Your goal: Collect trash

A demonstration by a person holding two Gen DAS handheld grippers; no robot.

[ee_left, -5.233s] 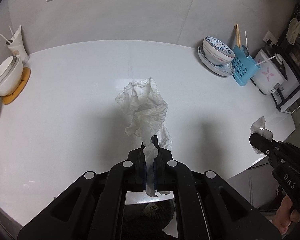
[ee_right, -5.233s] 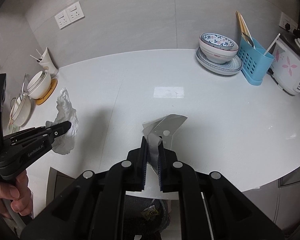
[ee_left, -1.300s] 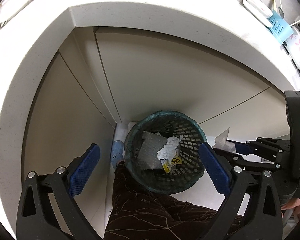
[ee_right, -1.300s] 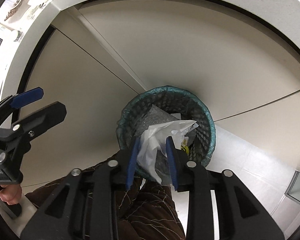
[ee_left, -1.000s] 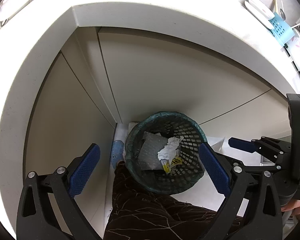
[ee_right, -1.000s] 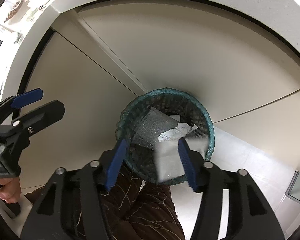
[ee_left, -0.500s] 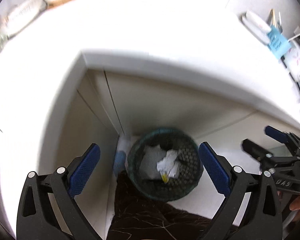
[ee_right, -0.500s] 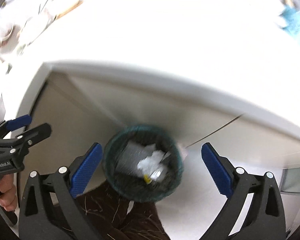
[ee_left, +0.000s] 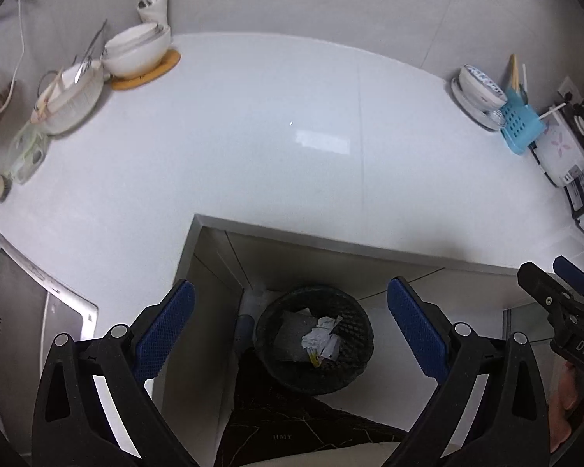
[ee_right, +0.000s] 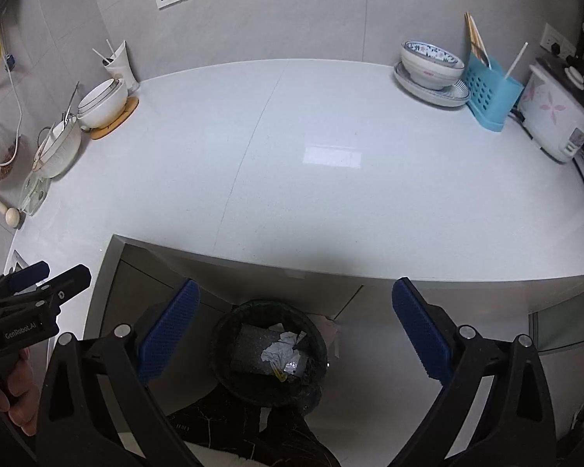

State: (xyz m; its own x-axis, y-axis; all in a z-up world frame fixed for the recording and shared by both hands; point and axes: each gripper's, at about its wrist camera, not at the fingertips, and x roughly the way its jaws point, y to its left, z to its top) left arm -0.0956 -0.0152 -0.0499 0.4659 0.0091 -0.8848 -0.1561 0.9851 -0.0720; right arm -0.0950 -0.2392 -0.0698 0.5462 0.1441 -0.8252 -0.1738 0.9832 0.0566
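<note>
1. My left claw (ee_left: 291, 327) and right claw (ee_right: 296, 329) both gape wide, nothing between the pads.
2. The trash (ee_right: 280, 354) lies crumpled in the bin (ee_right: 268, 354), mouth up, on the floor below the surface (ee_right: 331, 194); long axis unclear.

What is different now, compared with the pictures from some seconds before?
Both grippers let go of their trash: the crumpled tissue and the grey wrapper that they held over the counter now lie in the bin. The left gripper and right gripper are open and empty, and have risen back above the counter. The bowls and the blue rack have not moved.
</note>
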